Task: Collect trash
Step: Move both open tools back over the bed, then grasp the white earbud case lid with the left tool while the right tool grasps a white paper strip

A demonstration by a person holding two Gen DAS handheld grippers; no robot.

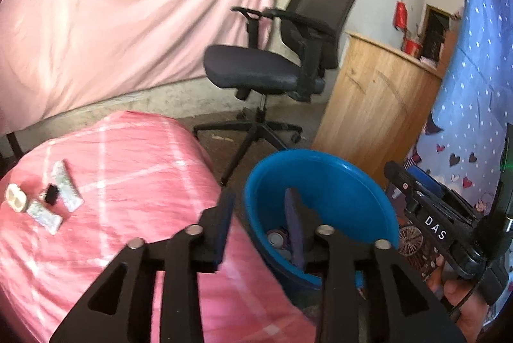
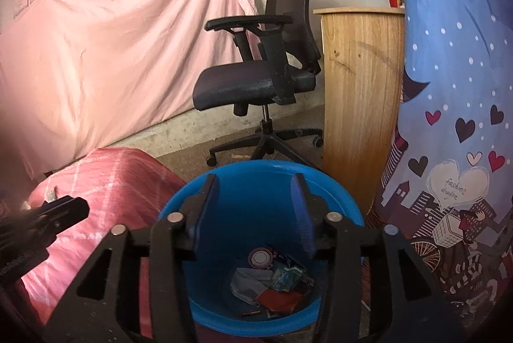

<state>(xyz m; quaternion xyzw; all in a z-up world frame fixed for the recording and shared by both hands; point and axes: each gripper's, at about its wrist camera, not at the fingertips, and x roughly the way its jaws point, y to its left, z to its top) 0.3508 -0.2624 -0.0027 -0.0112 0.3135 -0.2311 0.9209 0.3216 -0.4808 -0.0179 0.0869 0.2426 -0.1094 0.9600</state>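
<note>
A blue bin point(image 1: 336, 192) stands on the floor beside the pink bed; in the right wrist view the bin point(image 2: 336, 198) holds wrappers point(image 2: 275, 282) and a round lid point(image 2: 260, 258). My right gripper point(image 2: 256, 214) is open and empty, right above the bin's mouth. My left gripper point(image 1: 259, 221) is open and empty, over the bed's edge and the bin's left rim. Two silver wrappers point(image 1: 65, 186) point(image 1: 43, 216), a small black item point(image 1: 51, 194) and a white case point(image 1: 16, 198) lie on the bed at the far left.
A pink checked bed cover point(image 1: 128, 176) fills the lower left. A black office chair point(image 1: 275, 67) stands behind the bin, a wooden cabinet point(image 1: 375, 109) to its right. A blue patterned curtain point(image 2: 455, 86) hangs at the right. A pink sheet point(image 1: 112, 16) covers the wall.
</note>
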